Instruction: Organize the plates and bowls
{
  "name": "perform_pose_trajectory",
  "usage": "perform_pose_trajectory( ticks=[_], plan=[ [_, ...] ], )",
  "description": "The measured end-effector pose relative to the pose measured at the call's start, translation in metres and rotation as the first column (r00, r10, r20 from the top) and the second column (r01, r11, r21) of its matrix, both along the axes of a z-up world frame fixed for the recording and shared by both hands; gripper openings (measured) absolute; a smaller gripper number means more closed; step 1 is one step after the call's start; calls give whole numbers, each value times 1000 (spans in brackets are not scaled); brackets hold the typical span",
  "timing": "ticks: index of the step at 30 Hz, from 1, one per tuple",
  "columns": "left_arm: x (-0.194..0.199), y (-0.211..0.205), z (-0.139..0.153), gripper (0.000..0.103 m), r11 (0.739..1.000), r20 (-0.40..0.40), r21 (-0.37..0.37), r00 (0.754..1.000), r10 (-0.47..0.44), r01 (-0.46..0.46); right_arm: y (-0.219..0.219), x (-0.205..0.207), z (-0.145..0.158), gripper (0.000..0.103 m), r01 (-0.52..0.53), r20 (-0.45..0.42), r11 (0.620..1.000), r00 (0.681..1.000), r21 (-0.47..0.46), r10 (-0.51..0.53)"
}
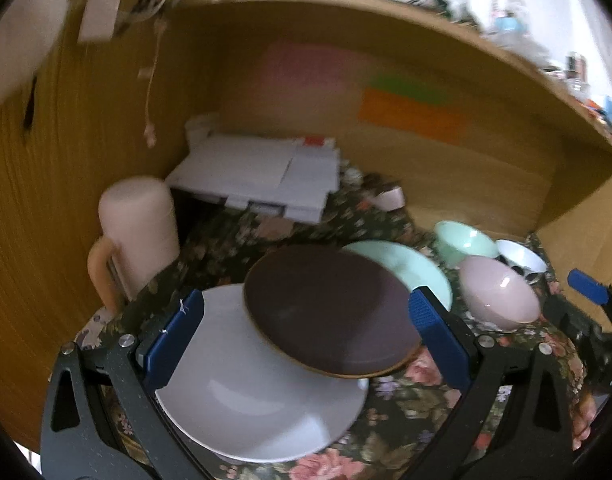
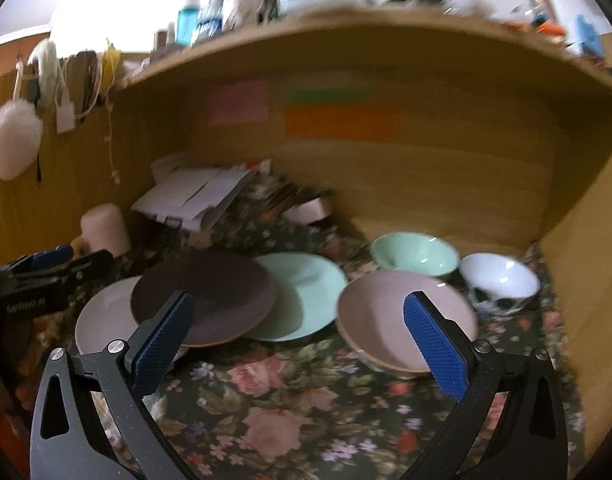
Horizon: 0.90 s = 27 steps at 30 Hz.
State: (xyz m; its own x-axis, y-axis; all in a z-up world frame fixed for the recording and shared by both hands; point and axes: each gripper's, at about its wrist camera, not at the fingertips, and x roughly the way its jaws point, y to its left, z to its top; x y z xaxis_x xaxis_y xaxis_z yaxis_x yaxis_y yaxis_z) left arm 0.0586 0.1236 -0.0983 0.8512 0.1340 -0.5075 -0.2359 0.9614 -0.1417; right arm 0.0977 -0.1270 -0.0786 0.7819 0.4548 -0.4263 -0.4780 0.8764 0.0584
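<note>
Claws (image 2: pixel 301 340) gape over, seemingly, floral cloth (image 2: pixel 273 408).

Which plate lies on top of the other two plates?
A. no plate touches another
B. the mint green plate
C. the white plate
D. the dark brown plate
D: the dark brown plate overlaps the rim of the white plate on one side and the rim of the mint green plate on the other, so it covers part of both.

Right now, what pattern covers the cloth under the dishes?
Dark floral cloth with pink roses, clearest in the right wrist view.
</note>
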Motion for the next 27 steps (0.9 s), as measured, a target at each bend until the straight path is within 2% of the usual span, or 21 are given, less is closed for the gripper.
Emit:
perform_pose_trajectory(
  ticks=[2,7,9,13,15,20,24,27],
  plan=[
    [8,10,-7,103,1000,-31,-16,999,11,-12,10,9,-8,103,-19,-31,1000,999,-16,19],
    [27,26,-23,90,1000,-108,-3,994,16,-16,32,33,-27,100,-51,-104,998,994,-48,46],
    [37,31,-29,86,1000,-136,-13,991,3,-5,39,43,-34,91,-62,-138,996,989,-58,53],
    [52,39,-38,80,999,-185,-32,982,-26,20,55,64,-47,82,-89,-219,993,973,-77,70],
    [58,42,-40,80,999,-196,-36,980,-32,26,61,72,-51,75,-93,-250,992,966,-86,69],
    [68,48,-42,75,998,-221,-56,974,-52,41,73,93,-60,66,-95,-309,991,949,-97,61],
    [76,50,-47,63,996,-250,-61,965,-74,60,81,108,-66,50,-114,-353,989,933,-91,75],
    [81,51,-51,53,995,-267,-73,959,-92,75,87,116,-71,42,-132,-375,987,923,-93,88]
  ],
)
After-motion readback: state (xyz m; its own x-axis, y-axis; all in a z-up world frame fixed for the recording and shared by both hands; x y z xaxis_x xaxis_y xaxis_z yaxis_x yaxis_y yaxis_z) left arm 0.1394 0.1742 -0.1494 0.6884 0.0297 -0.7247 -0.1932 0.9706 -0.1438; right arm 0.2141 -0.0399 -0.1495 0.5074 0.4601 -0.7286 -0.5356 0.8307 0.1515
